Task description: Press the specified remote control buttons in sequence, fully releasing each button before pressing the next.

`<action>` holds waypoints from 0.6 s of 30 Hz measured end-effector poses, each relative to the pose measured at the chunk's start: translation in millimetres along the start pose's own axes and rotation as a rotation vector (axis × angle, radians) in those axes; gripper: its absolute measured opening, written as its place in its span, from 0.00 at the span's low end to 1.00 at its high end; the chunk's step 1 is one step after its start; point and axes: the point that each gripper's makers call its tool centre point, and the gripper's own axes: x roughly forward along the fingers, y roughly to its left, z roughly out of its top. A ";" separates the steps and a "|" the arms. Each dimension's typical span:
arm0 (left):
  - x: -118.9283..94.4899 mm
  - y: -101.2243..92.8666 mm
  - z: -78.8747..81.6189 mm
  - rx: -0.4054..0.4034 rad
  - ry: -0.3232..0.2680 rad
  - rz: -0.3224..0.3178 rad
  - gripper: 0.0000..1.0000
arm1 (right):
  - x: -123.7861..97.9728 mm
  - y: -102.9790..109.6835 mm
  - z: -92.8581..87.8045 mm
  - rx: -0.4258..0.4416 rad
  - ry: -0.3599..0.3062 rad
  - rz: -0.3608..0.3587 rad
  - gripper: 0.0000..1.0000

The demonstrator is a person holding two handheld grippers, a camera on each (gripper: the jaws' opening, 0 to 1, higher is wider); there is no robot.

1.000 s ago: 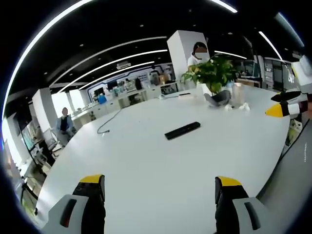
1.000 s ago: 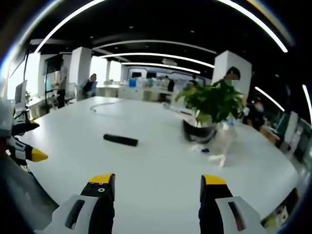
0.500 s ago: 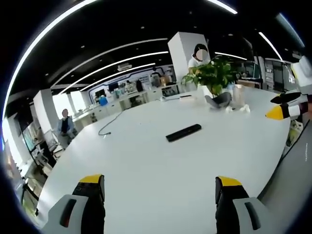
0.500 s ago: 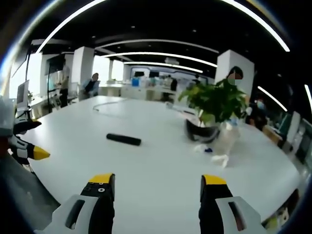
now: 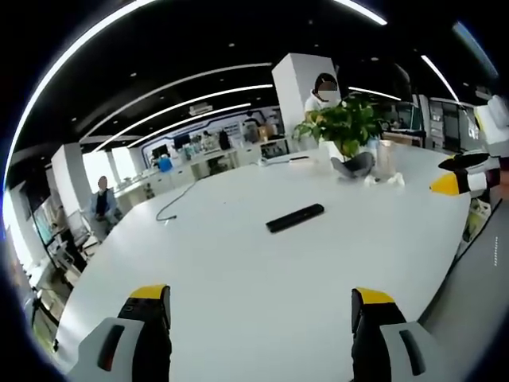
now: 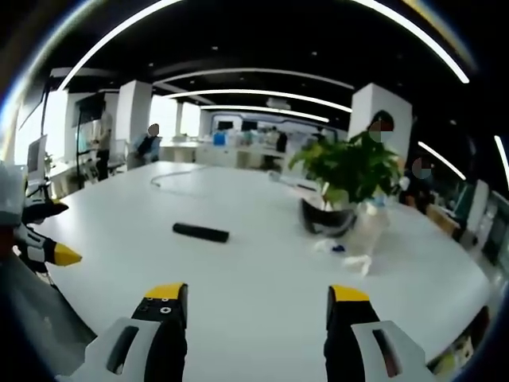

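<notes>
Black remote [image 5: 295, 217] lay flat on the white table [image 5: 238, 270], roughly mid-table, well apart from both grippers & left of the potted plant [image 6: 347, 179] in the right gripper view. Left gripper [image 5: 258, 306] had jaws wide apart, holding nothing; right gripper [image 6: 257, 302] likewise spread & empty. Remote looked slim, rigid, light, prob. slick plastic, so likely to skid when pushed. Judged best to pin one end w/ one gripper & press btns straight down w/ the other tip
</notes>
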 end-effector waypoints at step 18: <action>18.8 -22.7 40.8 0.068 -0.060 -0.098 0.99 | -0.6 -5.6 3.8 0.024 -0.015 -0.014 0.68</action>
